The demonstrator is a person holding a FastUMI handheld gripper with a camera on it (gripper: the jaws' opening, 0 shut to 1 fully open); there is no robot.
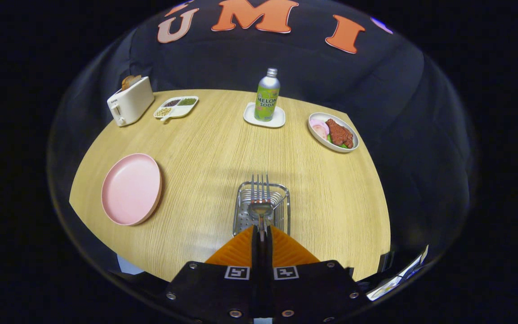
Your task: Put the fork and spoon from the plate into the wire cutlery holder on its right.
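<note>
My gripper (pixel 261 234) is shut on the handle of a metal spoon (pixel 259 210), whose bowl sticks out just ahead of the fingertips. The spoon hangs over the wire cutlery holder (pixel 241 216), a silver basket standing right in front of the fingers. A metal fork (pixel 259 186) shows its tines pointing away from me at the holder's far rim; its handle is hidden behind the spoon, so I cannot tell how it rests. The pink plate (pixel 131 189) lies bare to the left of the holder.
On the wooden round table, far side: a white toaster (pixel 129 102) with bread, a divided dish of seeds (pixel 176 107), a soda bottle (pixel 267 95) on a white coaster, and a plate of food (pixel 333 132) to the right.
</note>
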